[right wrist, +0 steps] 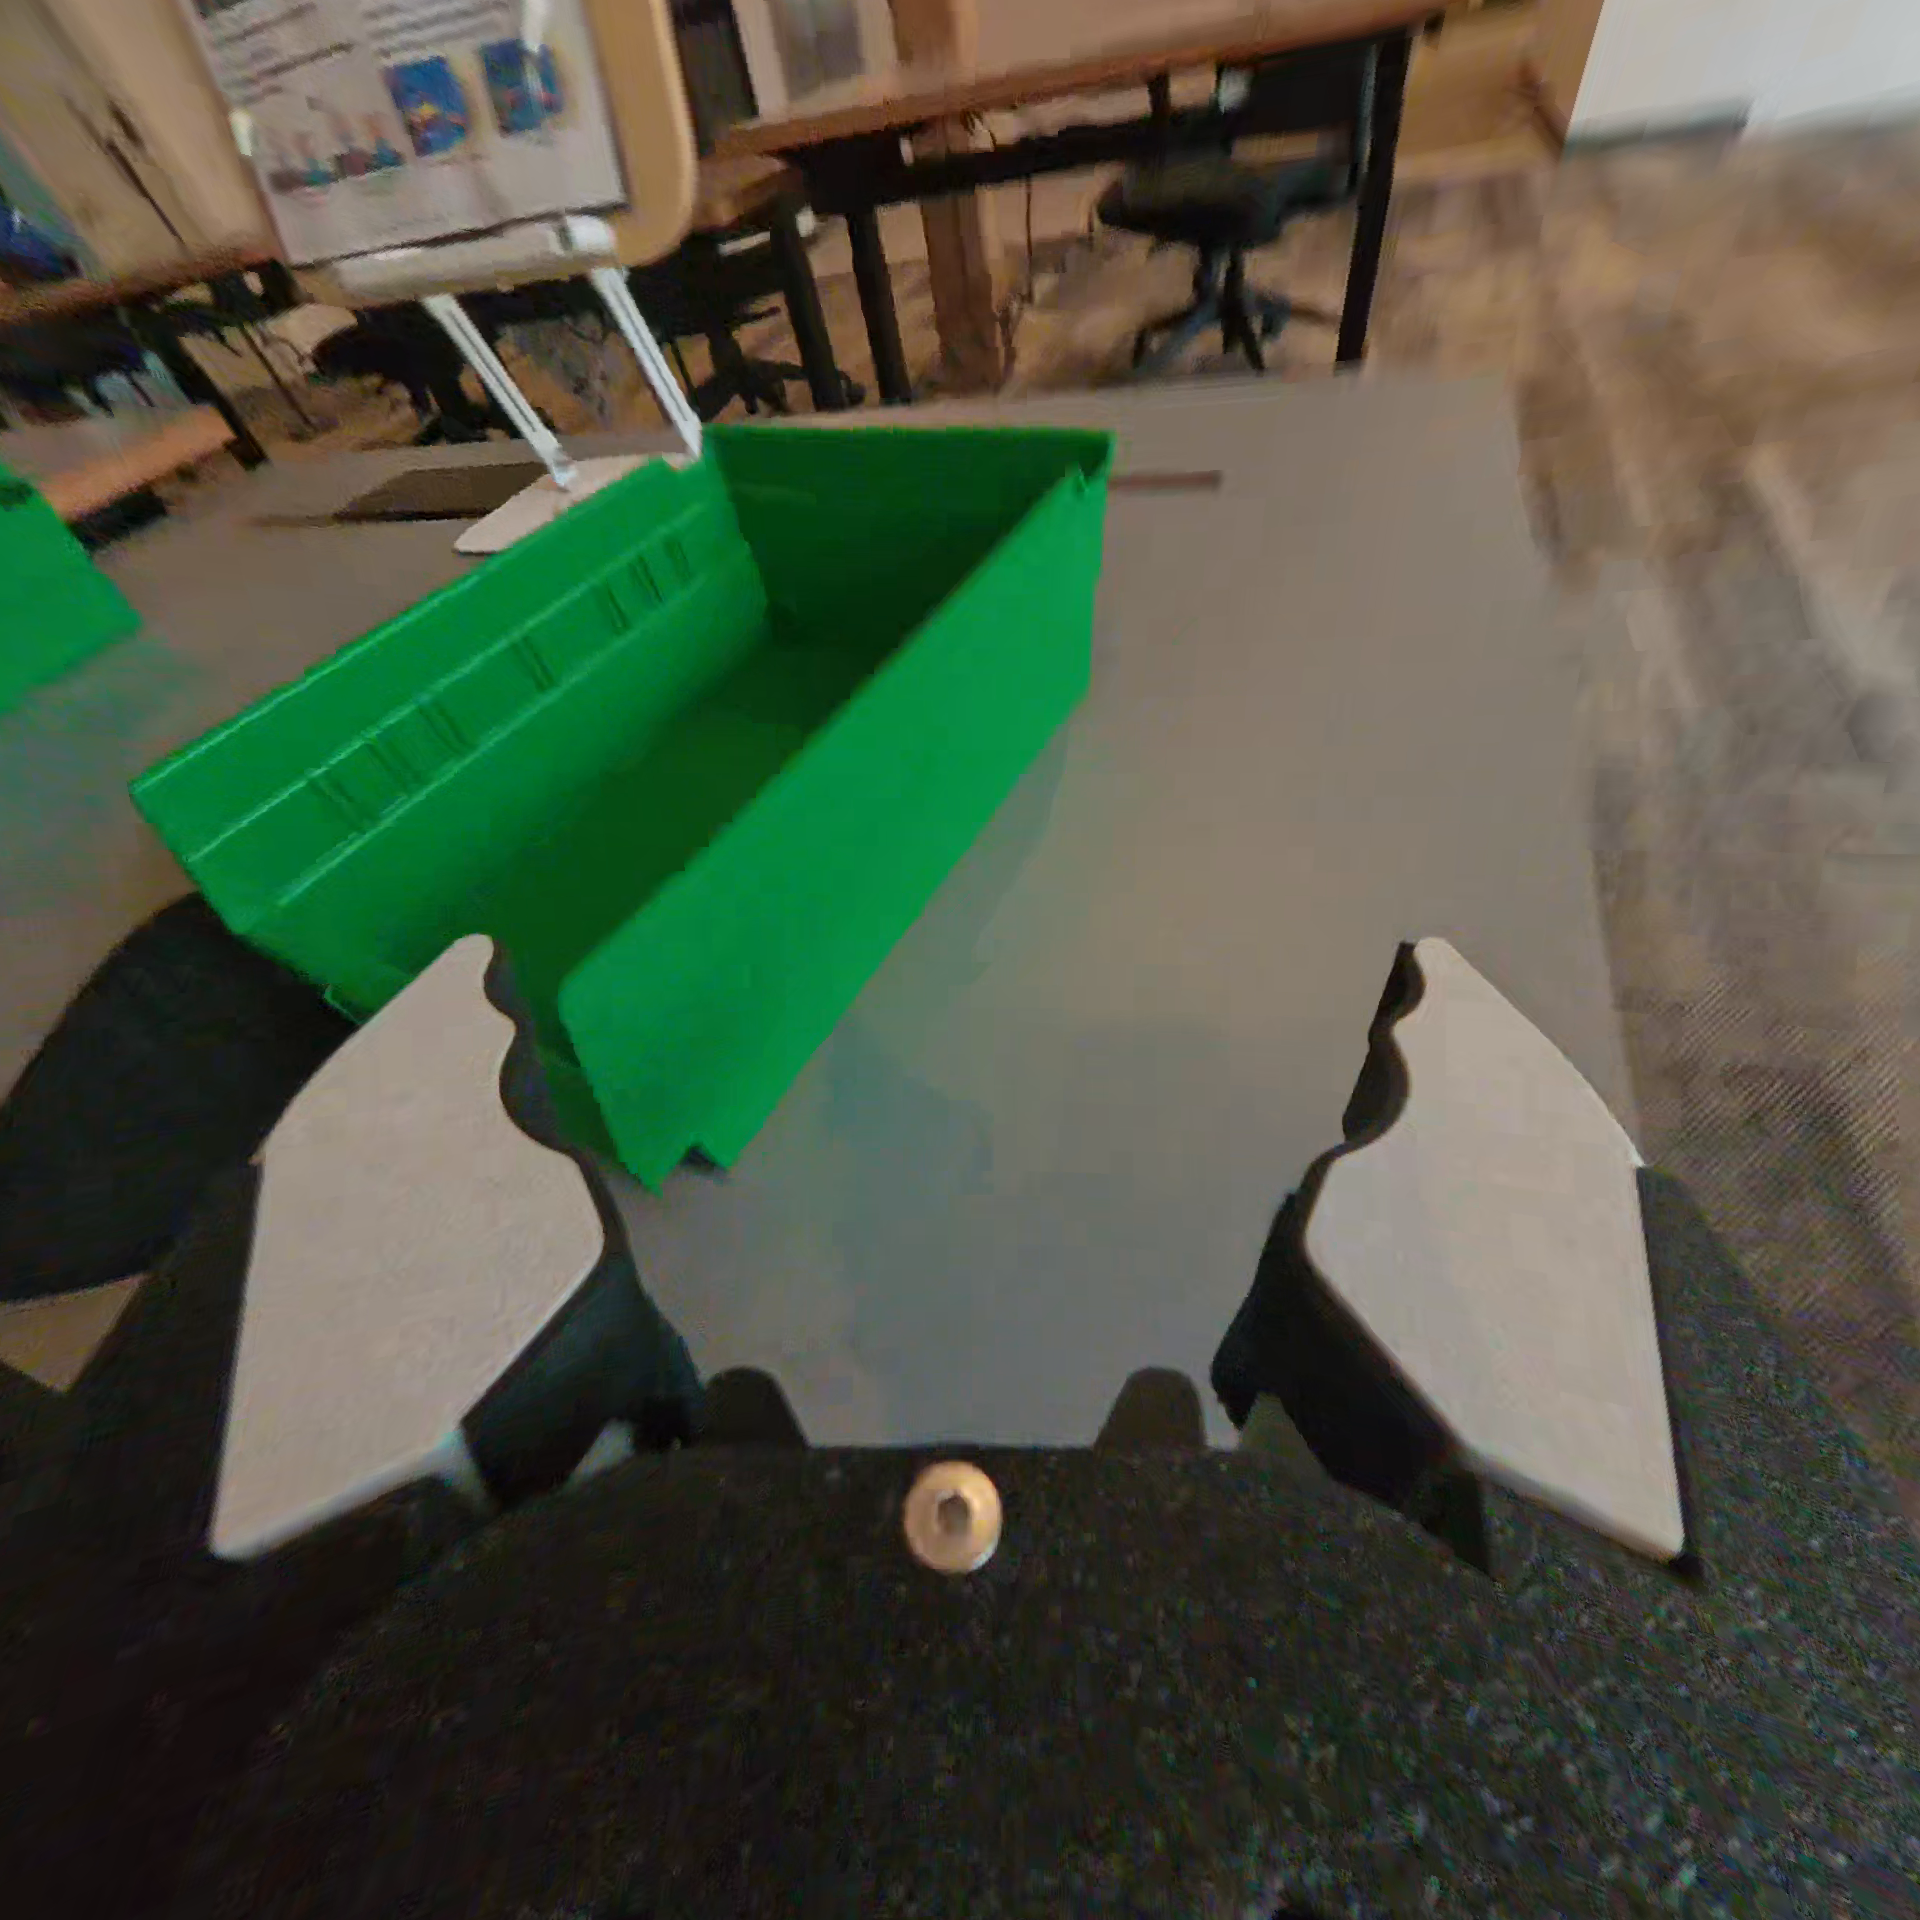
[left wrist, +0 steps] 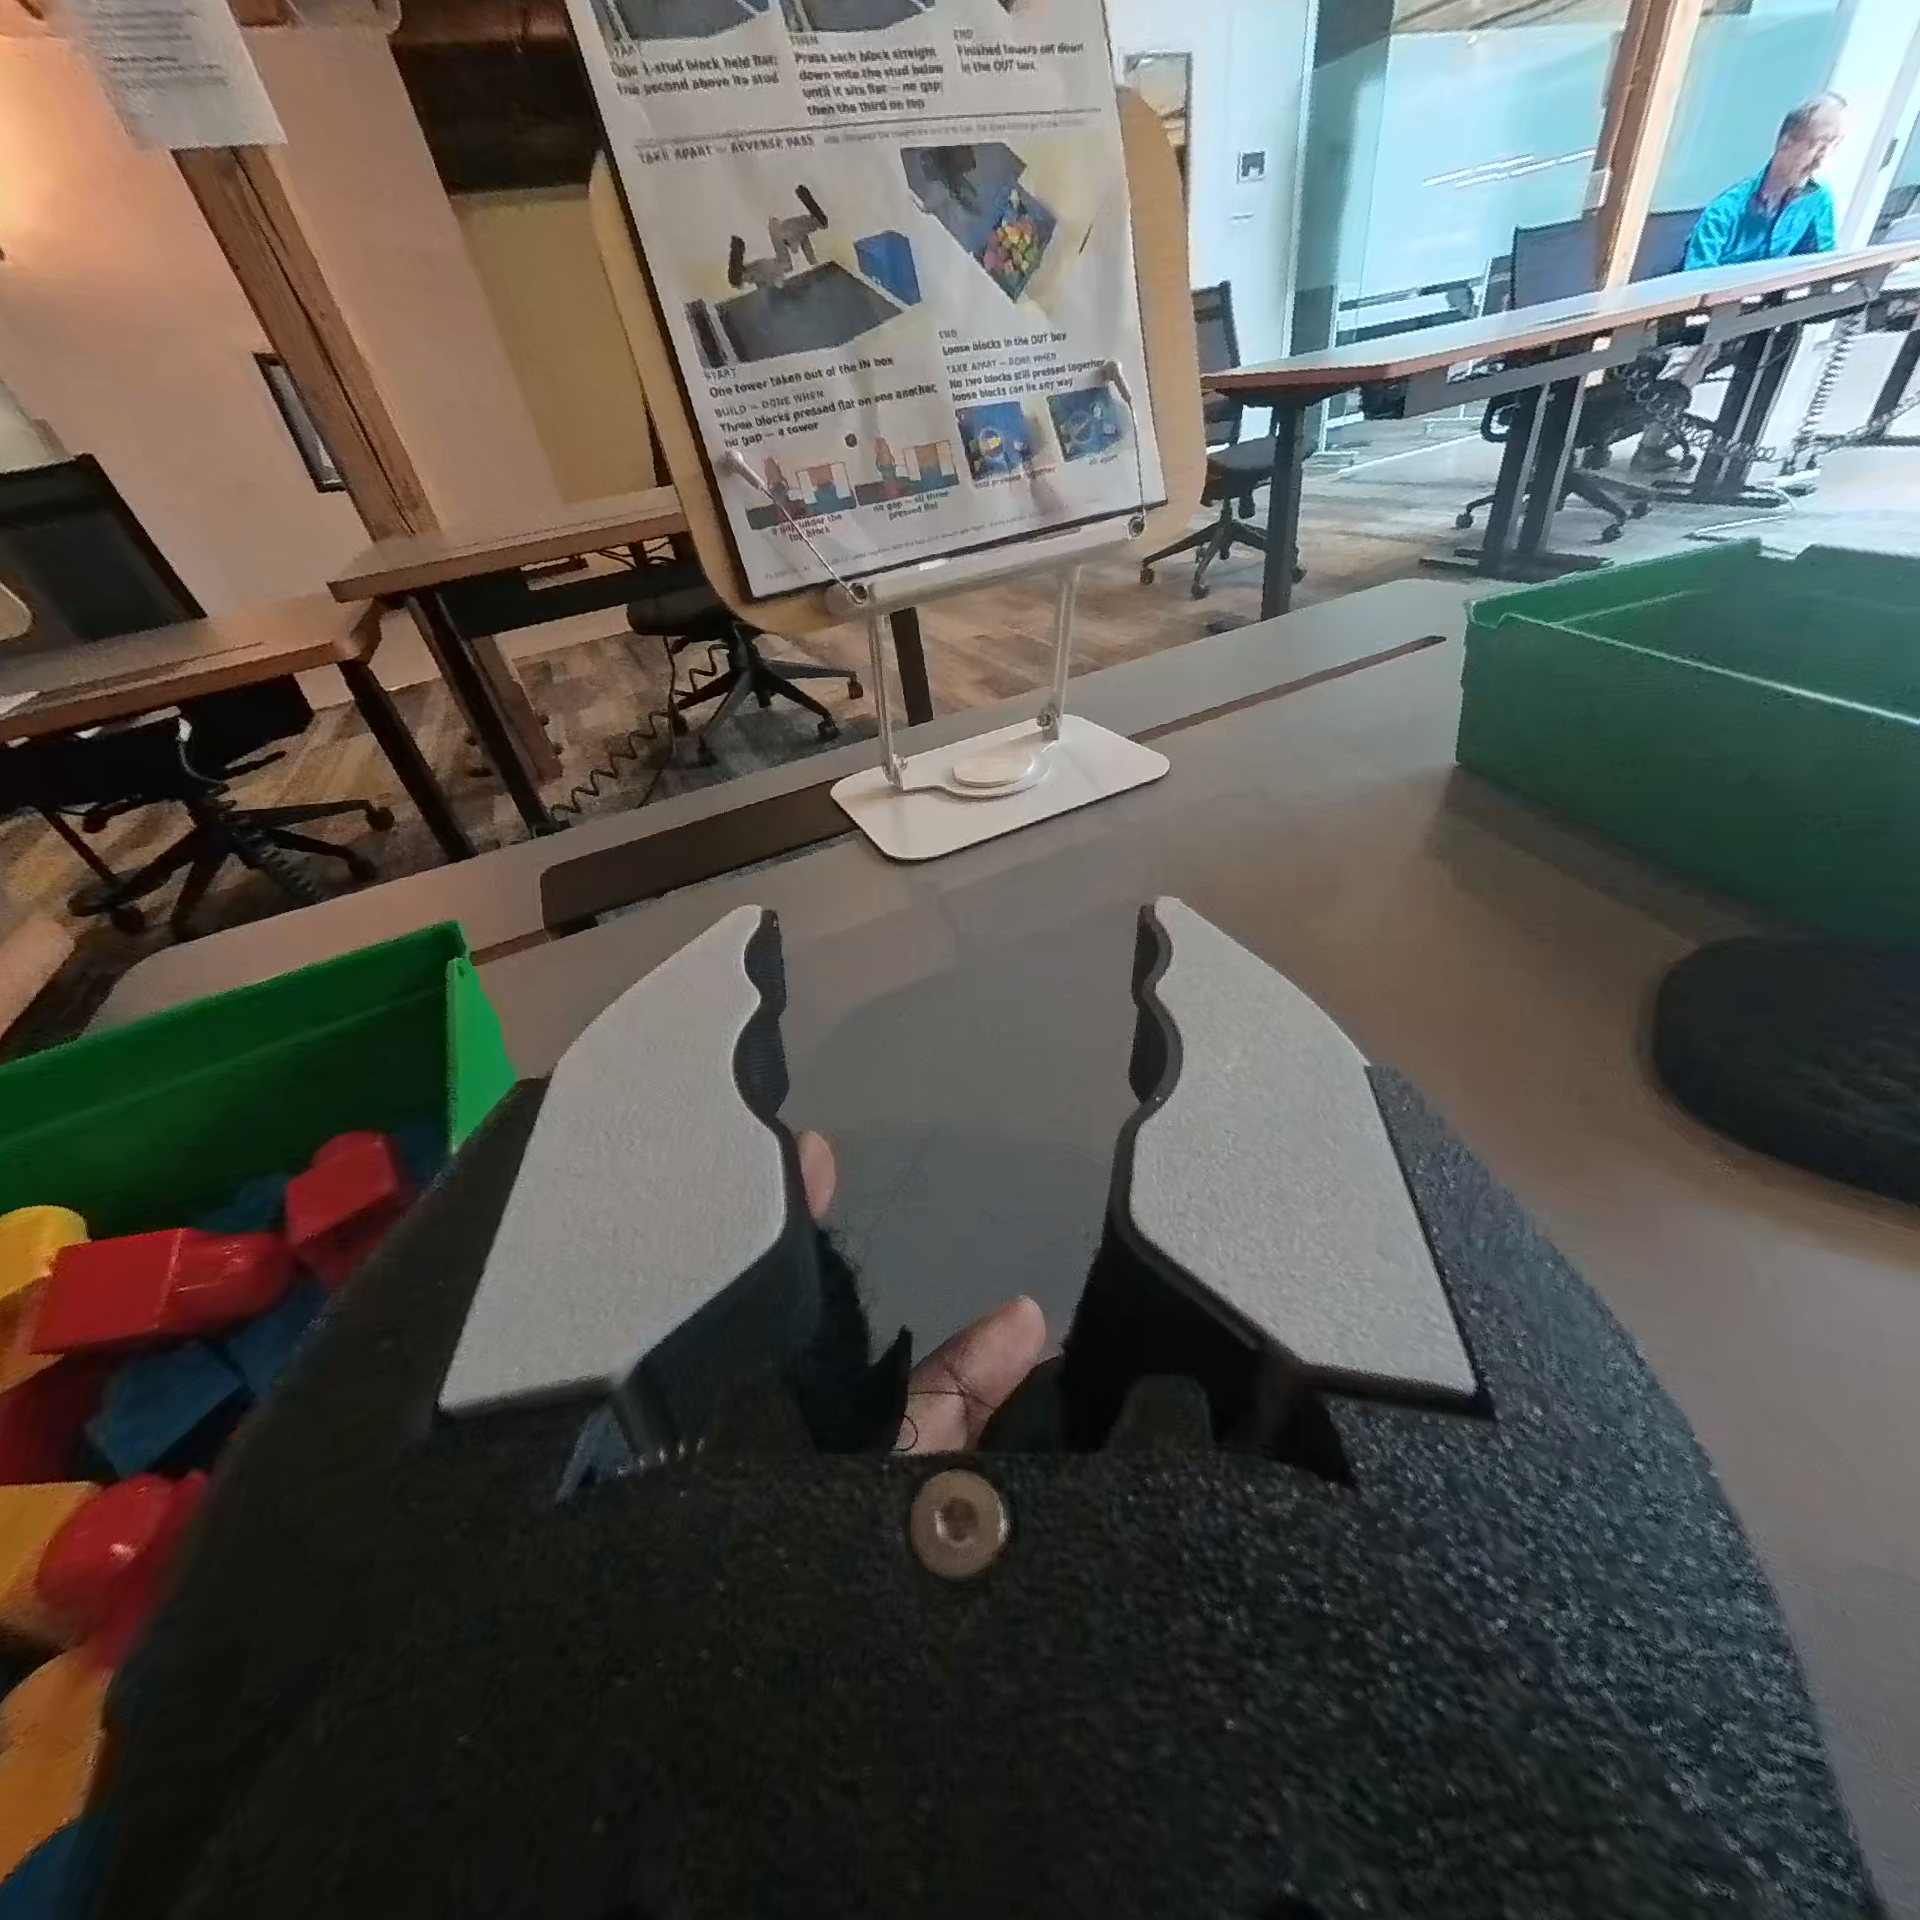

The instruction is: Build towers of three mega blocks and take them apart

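Left gripper [left wrist: 958, 914]: jaws stood wide apart, nothing between them; bare grey table [left wrist: 1299, 862] showed through the gap at frame centre.
Right gripper [right wrist: 945, 951]: jaws spread wide, empty, over bare table at lower centre; view was motion-blurred.
Mega blocks [left wrist: 156, 1309]: loose red, blue and yellow pieces lay heaped in a green bin [left wrist: 229, 1049] at the lower left of the left wrist view, just beside the left gripper's body.
Second green bin [right wrist: 831, 831]: sat left of centre in the right wrist view, interior showed no blocks; its near corner lay just beside the left finger [right wrist: 416, 1226].
Instruction sheet [left wrist: 883, 312]: stood on a white stand [left wrist: 997, 790], upper centre, far table edge.
Black round mat [left wrist: 1797, 1060]: right edge, left wrist view.
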Demonstrator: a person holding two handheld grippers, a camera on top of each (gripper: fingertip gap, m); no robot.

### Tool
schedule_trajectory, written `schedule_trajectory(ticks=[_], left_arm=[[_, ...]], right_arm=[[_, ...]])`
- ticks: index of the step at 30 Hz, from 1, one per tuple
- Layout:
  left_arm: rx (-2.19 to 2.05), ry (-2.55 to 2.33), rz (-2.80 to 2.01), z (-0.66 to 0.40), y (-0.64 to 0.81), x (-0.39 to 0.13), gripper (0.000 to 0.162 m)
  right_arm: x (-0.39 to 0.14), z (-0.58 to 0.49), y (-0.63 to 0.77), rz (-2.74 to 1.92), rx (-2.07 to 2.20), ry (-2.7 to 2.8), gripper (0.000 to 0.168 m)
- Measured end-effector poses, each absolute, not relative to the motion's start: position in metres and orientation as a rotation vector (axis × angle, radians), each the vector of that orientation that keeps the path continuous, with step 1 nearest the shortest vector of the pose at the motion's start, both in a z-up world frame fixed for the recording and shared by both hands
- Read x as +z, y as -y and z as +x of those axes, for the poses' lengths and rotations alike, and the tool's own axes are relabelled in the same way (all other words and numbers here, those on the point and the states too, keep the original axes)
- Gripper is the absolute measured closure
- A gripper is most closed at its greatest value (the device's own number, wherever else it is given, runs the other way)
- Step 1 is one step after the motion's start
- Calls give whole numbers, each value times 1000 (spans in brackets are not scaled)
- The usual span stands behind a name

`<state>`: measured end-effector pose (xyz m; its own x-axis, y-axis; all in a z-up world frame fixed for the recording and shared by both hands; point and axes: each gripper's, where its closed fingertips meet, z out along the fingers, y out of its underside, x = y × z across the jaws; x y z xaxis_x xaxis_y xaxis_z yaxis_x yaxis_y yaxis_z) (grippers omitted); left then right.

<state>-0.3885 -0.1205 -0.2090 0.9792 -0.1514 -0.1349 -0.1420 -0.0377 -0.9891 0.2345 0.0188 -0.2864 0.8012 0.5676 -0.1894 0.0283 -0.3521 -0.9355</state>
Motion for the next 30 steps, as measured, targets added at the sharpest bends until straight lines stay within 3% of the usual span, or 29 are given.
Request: schedule_trajectory(ticks=[4,12,18,30], left_arm=[[8,-238,-1613,-386,126,-204,97],[9,-238,-1662,-385,132,-215,97],[0,-236,-1663,-382,134,-215,97],[24,-198,-1665,-393,146,-216,96]], right_arm=[[-325,249,-20,-2032,633,422,21],[-331,245,-28,-2055,723,397,21],[-364,230,-19,-2369,723,483,21],[-355,230,-20,-2309,697,481,21]])
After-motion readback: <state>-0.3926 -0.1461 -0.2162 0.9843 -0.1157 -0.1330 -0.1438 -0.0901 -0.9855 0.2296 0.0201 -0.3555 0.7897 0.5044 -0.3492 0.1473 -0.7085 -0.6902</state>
